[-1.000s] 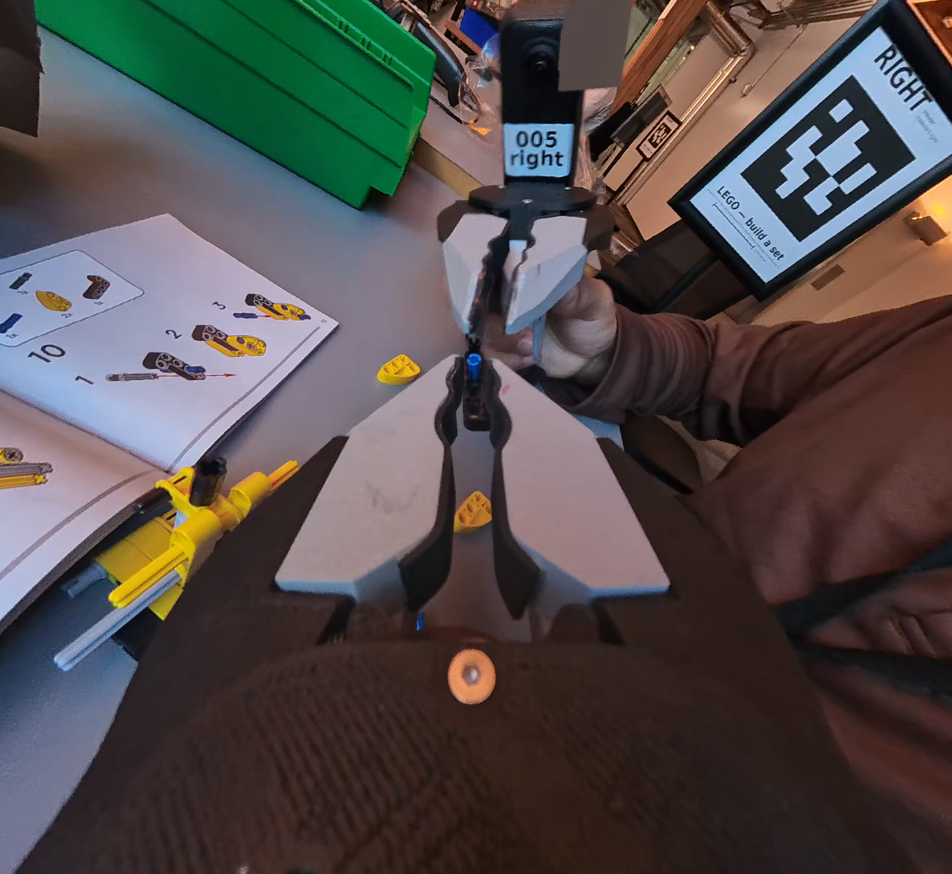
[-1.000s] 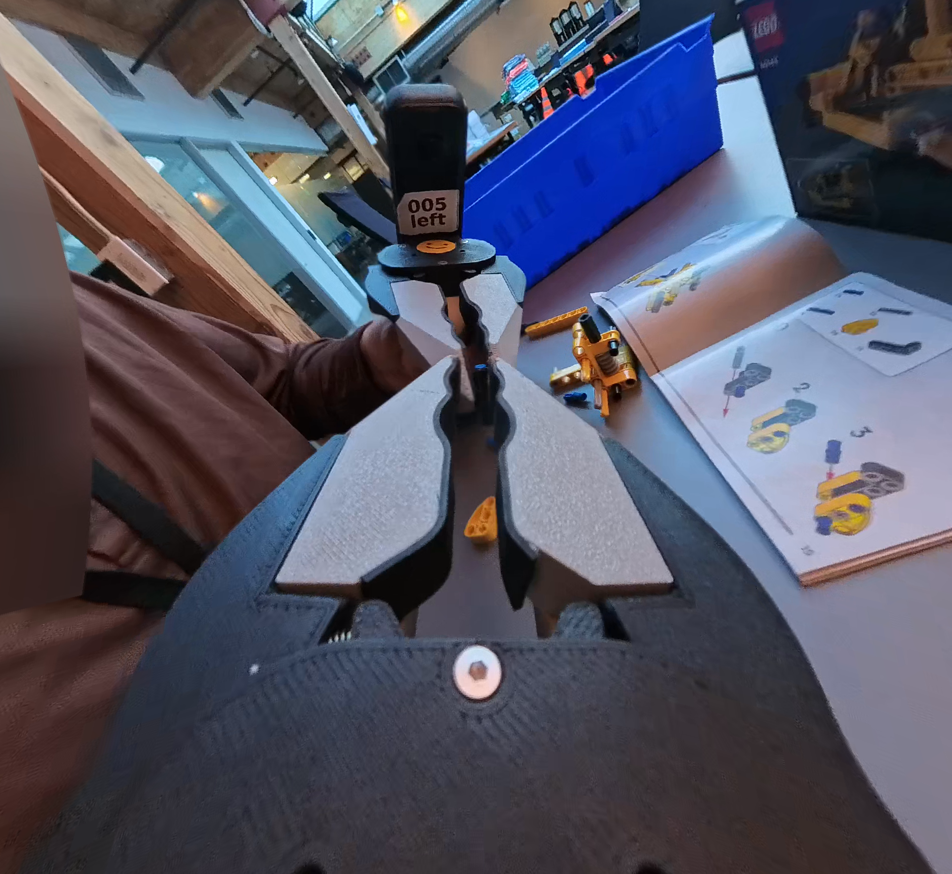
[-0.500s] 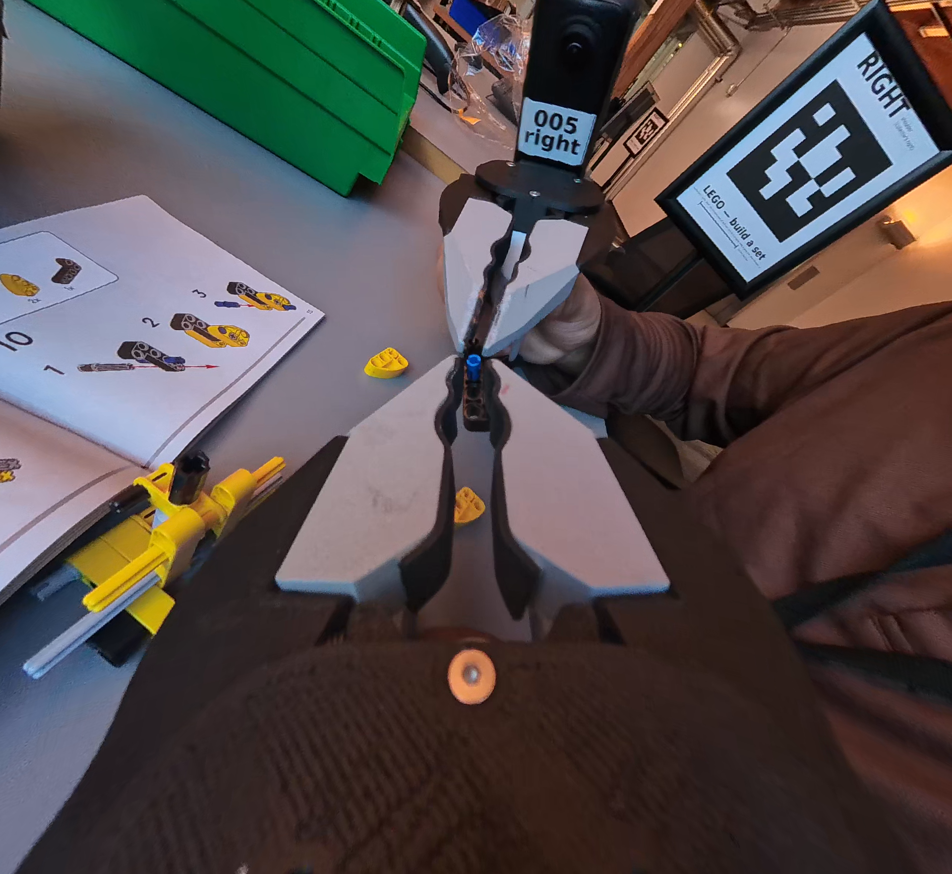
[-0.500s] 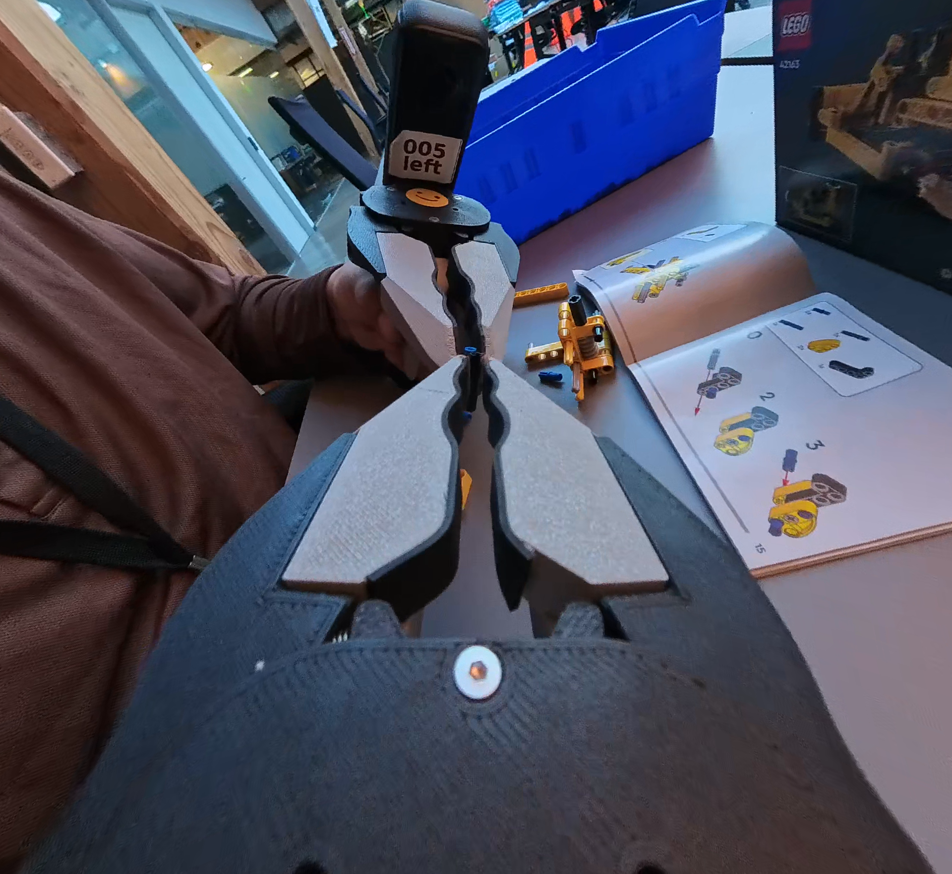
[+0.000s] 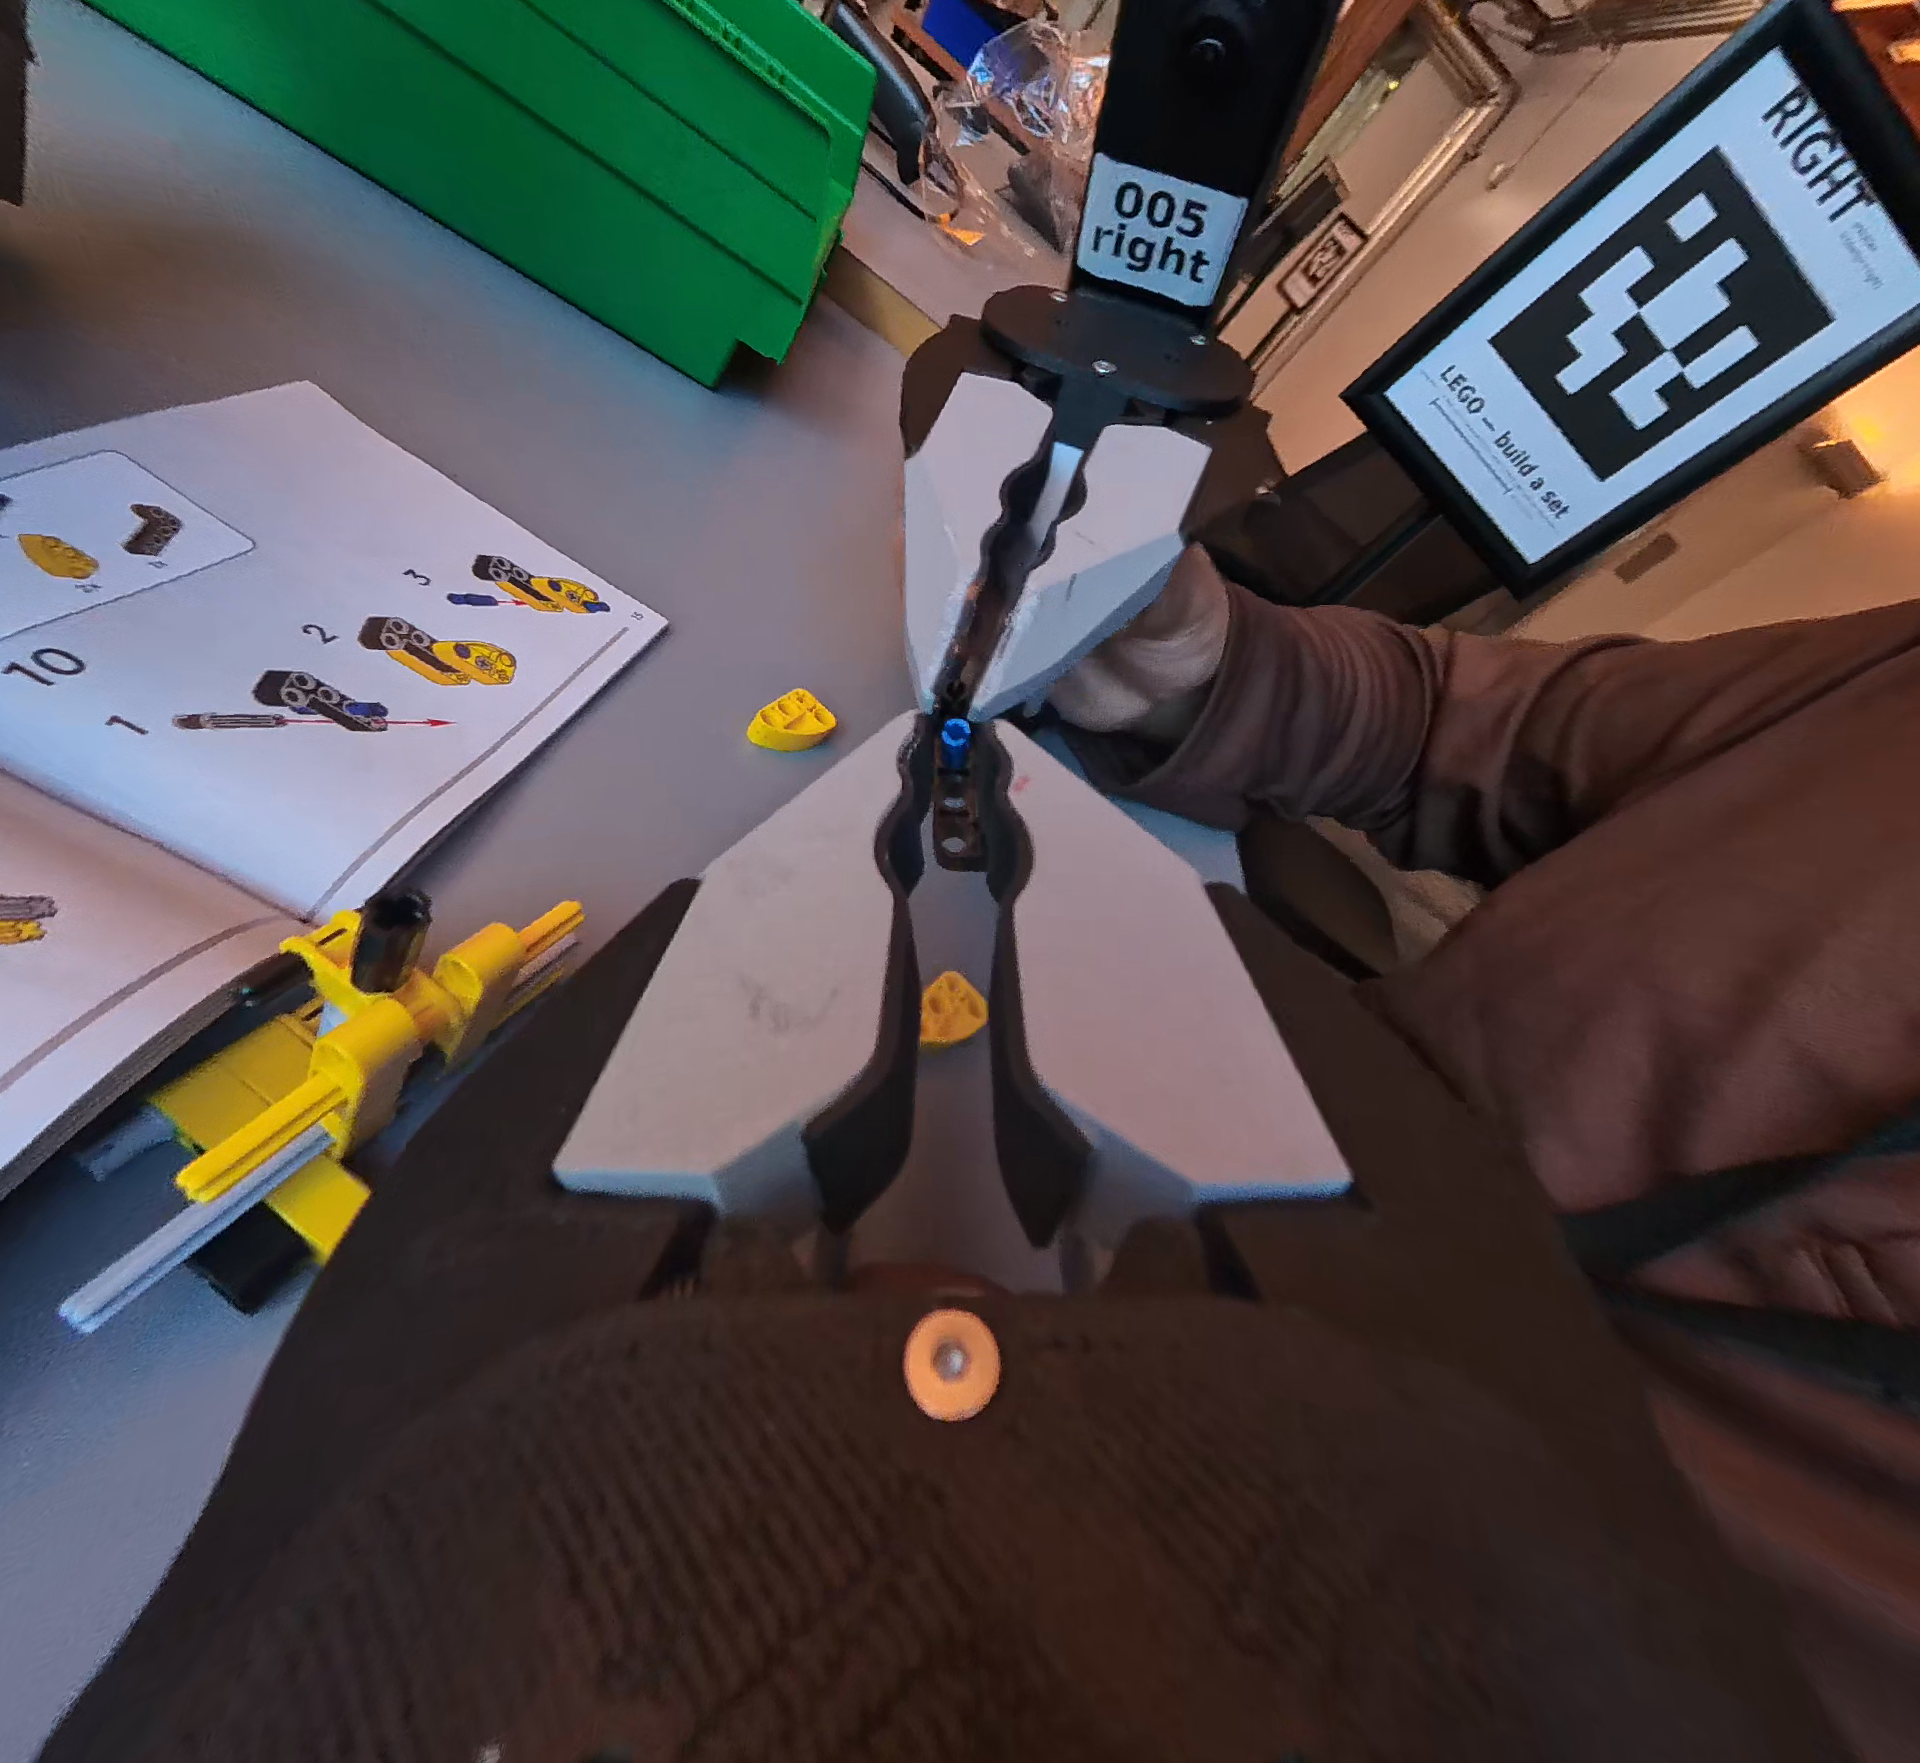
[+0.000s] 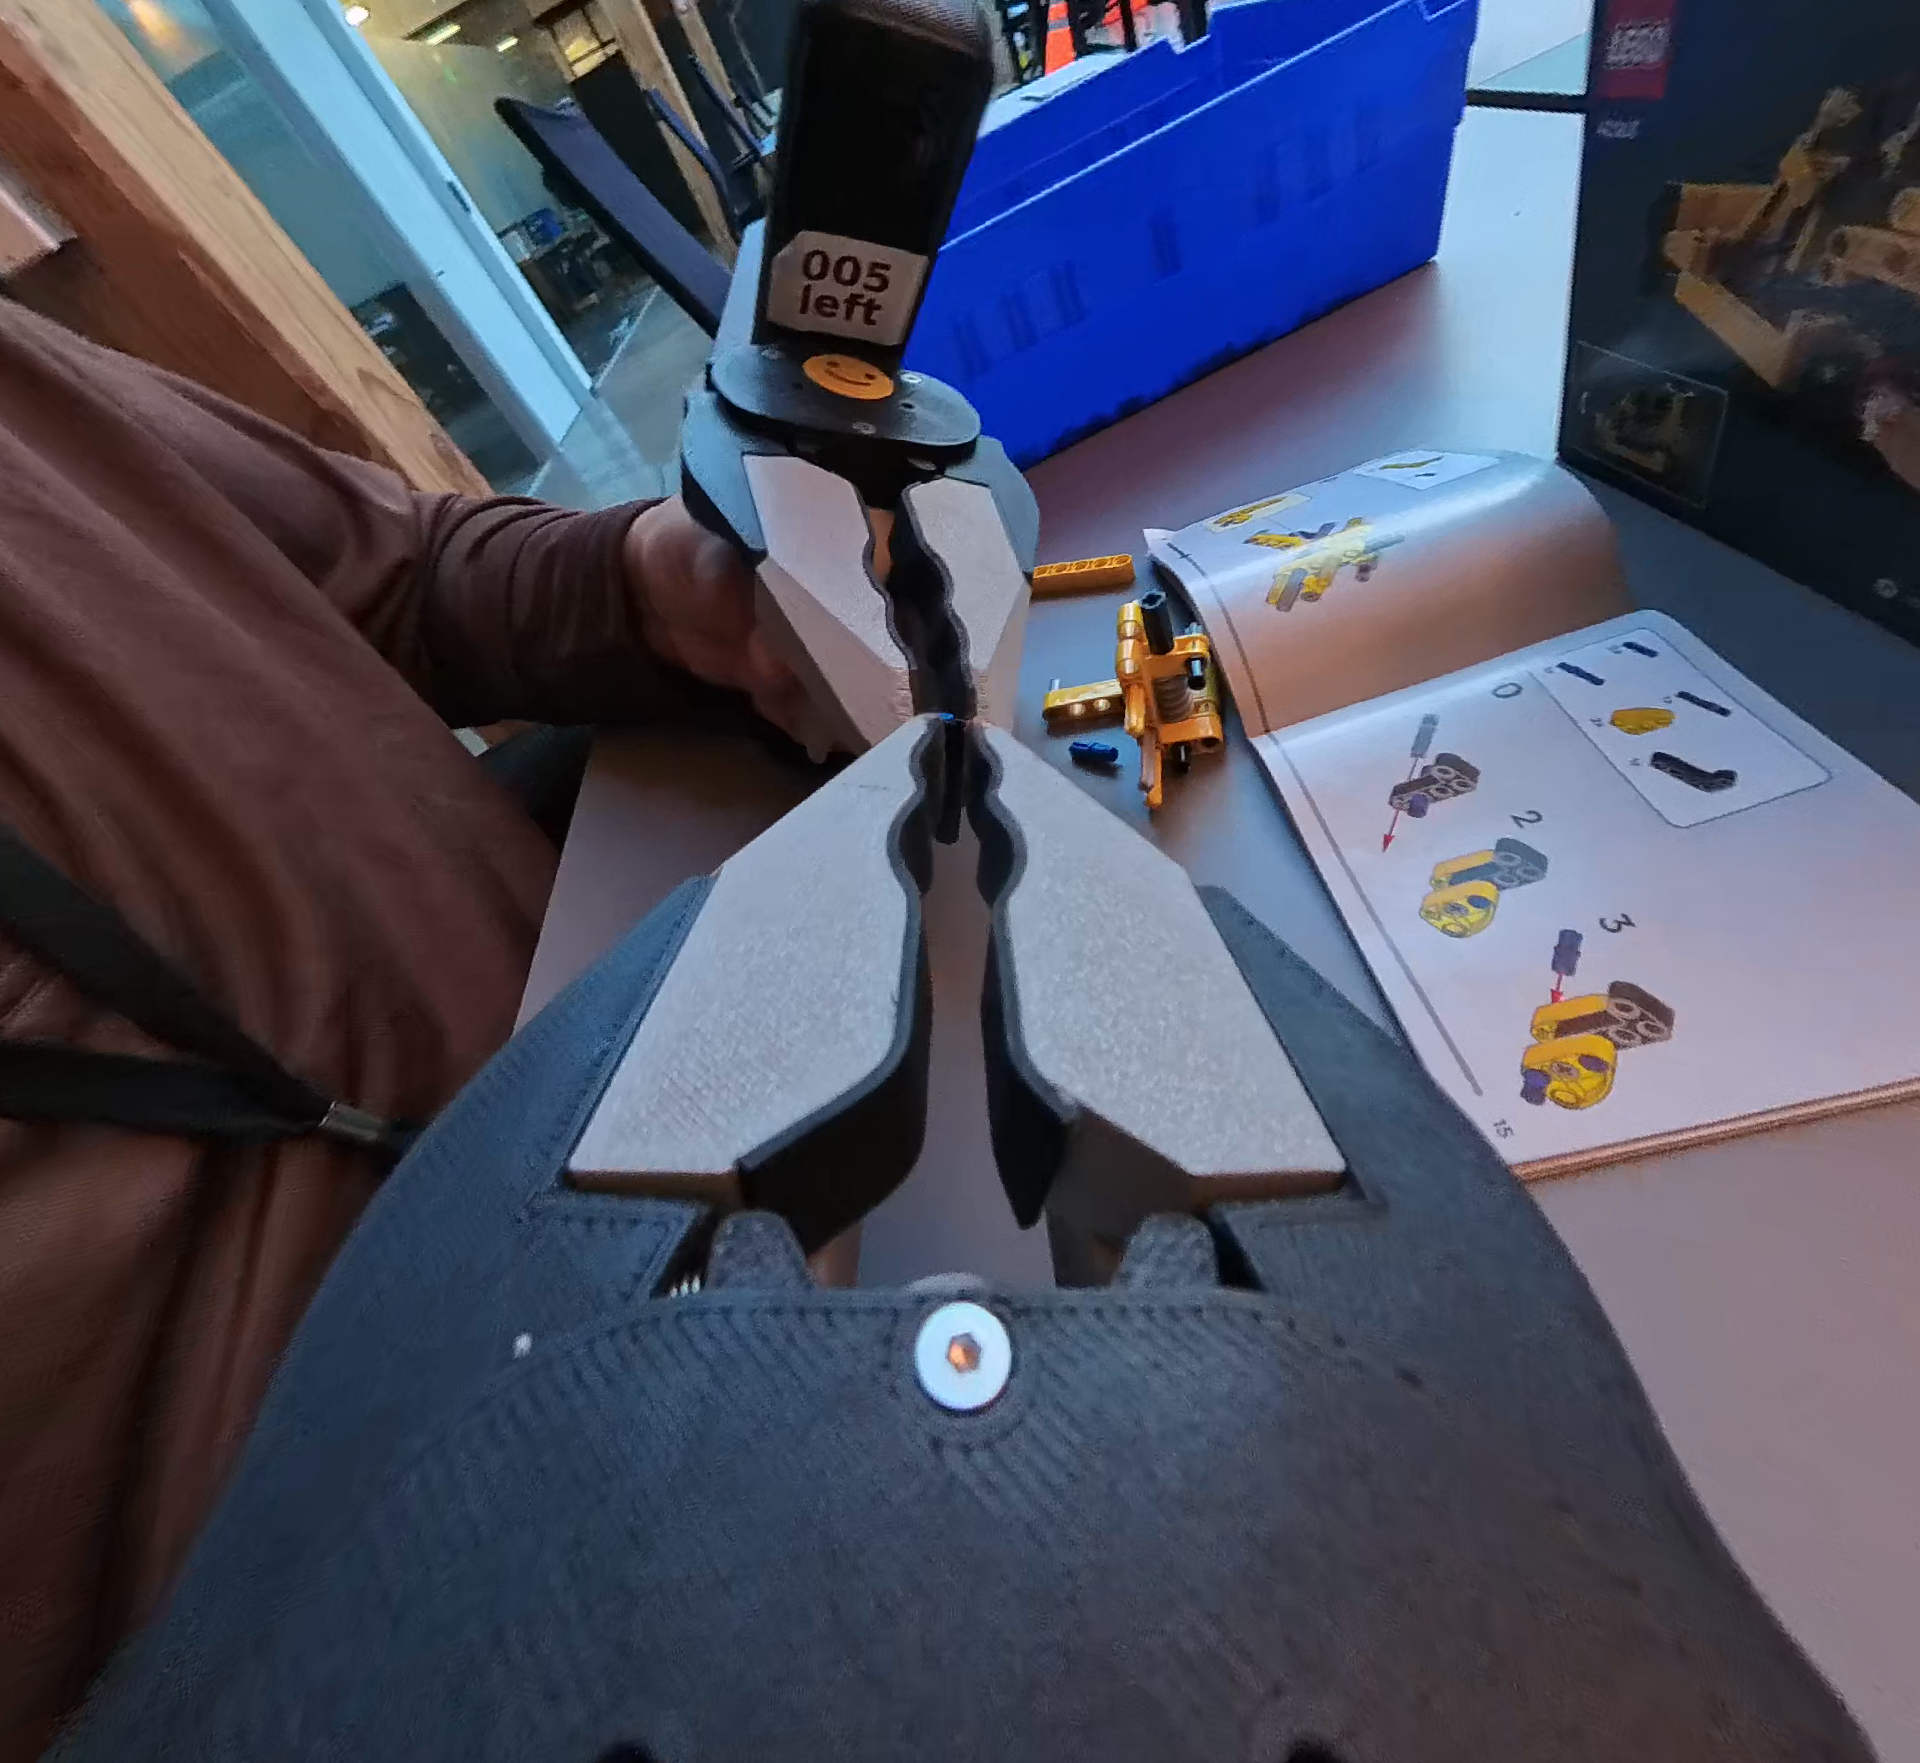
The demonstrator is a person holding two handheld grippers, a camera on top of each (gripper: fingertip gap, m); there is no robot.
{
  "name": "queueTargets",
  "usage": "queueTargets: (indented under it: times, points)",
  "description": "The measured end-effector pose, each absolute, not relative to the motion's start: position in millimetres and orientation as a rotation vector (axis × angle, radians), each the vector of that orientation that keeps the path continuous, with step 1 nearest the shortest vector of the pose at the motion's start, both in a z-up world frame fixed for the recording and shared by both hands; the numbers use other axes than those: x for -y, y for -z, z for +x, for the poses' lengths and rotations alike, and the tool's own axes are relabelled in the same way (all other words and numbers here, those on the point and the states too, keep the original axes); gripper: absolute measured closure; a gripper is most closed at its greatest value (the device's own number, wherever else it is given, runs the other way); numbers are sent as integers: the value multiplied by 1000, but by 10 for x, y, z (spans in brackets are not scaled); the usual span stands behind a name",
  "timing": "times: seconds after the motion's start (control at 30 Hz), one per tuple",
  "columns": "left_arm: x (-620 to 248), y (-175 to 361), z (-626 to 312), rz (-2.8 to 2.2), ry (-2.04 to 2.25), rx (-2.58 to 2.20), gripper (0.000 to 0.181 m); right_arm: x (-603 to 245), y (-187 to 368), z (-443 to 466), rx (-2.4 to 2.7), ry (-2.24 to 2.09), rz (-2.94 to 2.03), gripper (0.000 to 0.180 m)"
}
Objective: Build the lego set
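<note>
Both tools have closed tip to tip. Yellow sub-assembly (image 5: 343,1017) lies at 8 o'clock (early build). Left tool (image 5: 951,757) grips black beam (image 5: 956,820); right tool (image 6: 951,757) clamps blue pin (image 5: 954,732), insertion pending.

Your two grippers meet tip to tip above the table, each pointing at the other. Your left gripper (image 5: 951,757) has its jaws drawn nearly together, pinching a small dark piece (image 5: 954,814) with a blue pin (image 5: 954,733) at its front end. Your right gripper (image 6: 948,757) is just as narrow, its jaws closed on a thin dark part (image 6: 948,804) right at the tips. Your right hand (image 5: 1148,648) wraps the handle behind its gripper, brown sleeve (image 5: 1455,747) trailing back; your left hand (image 6: 707,607) grips likewise.
</note>
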State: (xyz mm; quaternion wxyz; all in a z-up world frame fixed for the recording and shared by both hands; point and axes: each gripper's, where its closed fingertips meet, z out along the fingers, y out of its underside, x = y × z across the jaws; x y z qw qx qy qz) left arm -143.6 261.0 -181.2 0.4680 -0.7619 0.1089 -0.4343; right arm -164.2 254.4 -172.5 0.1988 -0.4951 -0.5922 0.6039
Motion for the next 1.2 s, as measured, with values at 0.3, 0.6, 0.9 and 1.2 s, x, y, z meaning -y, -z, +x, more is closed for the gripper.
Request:
queueTargets:
  times: [0.3, 0.6, 0.9, 1.2]
  points:
    - [-2718, 1779, -1555, -1837, 1044, -187, 175, -2650, 1669, -1790, 1525, -1744, -1417, 180]
    - [-2758, 1808, -1655, -1860, 1003, -171, 175, -2689, 1680, -1906, 1555, -1641, -1388, 180]
    - [-2770, 1781, -1674, -1838, 1016, -155, 175, -2704, 1641, -1934, 1554, -1560, -1340, 180]
    - [-2782, 1739, -1687, -1820, 1000, -153, 174, -2717, 1588, -1954, 1524, -1544, -1318, 180]
